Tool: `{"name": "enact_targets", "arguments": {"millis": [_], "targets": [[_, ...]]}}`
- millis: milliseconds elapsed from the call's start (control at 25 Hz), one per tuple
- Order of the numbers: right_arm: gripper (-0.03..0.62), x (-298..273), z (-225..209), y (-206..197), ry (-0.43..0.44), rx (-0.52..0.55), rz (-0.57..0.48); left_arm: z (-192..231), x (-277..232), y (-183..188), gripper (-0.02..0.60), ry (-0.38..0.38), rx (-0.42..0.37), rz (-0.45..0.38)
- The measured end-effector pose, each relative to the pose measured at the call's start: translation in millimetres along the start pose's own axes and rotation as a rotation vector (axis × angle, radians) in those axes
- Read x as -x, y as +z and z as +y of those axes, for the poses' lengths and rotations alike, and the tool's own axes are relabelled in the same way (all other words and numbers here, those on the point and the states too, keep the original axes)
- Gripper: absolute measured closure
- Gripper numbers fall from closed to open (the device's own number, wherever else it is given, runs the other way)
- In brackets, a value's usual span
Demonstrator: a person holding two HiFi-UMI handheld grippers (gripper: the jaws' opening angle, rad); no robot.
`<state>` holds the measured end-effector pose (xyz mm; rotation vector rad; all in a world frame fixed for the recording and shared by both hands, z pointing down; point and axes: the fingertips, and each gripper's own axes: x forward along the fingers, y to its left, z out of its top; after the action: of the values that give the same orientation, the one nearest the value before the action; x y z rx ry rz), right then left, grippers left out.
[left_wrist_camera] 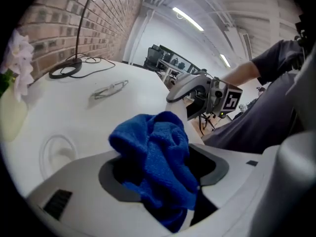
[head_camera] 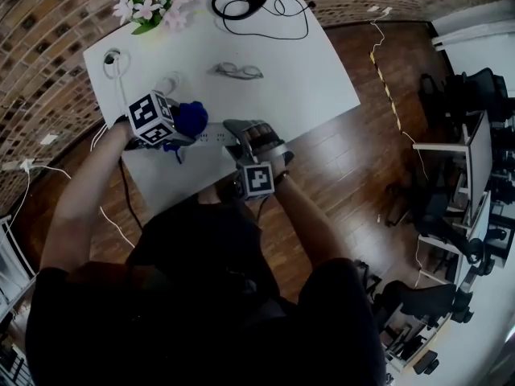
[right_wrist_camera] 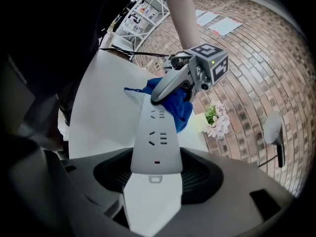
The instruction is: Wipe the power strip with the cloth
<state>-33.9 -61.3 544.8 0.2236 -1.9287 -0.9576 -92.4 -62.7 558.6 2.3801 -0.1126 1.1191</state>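
While the right claw clamps the near end of the power strip over the counter, the left claw stands wide at the strip's far end, with the blue cloth bunched loosely between its jaws. Wiping seems to be in hand. The next move calls for closing on the cloth and drawing it along the strip's socket face.

Head overhead, close gripper views sharing cloth

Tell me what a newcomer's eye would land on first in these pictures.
The bright blue cloth bunched between the left gripper's open jaws, over the white table. Next, the white power strip clamped at one end in the right gripper, its far end reaching the cloth. Pink flowers sit at the table's far left corner.
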Motion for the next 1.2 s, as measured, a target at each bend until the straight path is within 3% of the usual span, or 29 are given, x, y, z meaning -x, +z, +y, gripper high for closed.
{"name": "enact_targets", "arguments": {"millis": [240, 400, 520, 680, 800, 1000, 1040, 1160, 1200], "targets": [[0.324, -4, 1, -4, 0.002, -0.003, 0.001, -3, -16, -1, 0.278, -0.061, 0.015, 0.032], [0.324, -5, 5, -11, 0.013, -0.034, -0.011, -6, -19, 1, 0.311, -0.025, 0.009, 0.033], [0.314, -7, 10, -14, 0.033, -0.062, -0.025, -10, -20, 3, 0.318, 0.069, -0.063, 0.035], [0.289, -6, 14, -16, 0.068, -0.158, -0.067, -15, -17, 8, 0.318, 0.271, -0.184, 0.043], [0.273, -4, 22, -14, 0.151, -0.296, -0.14, -11, -19, 0, 0.319, 0.423, -0.292, 0.105], [0.273, -1, 25, -5, 0.296, -0.533, -0.254, -12, -21, -4, 0.321, 0.539, -0.365, 0.134], [0.279, -2, 25, -3, 0.323, -0.567, -0.27, -12, -22, -5, 0.321, 0.557, -0.372, 0.138], [0.426, -3, 27, 3, 0.372, -0.626, -0.299, -14, -24, -5, 0.321, 0.612, -0.368, 0.142], [0.427, -3, 29, 4, 0.373, -0.627, -0.303, -14, -23, -5, 0.319, 0.631, -0.348, 0.131]]}}
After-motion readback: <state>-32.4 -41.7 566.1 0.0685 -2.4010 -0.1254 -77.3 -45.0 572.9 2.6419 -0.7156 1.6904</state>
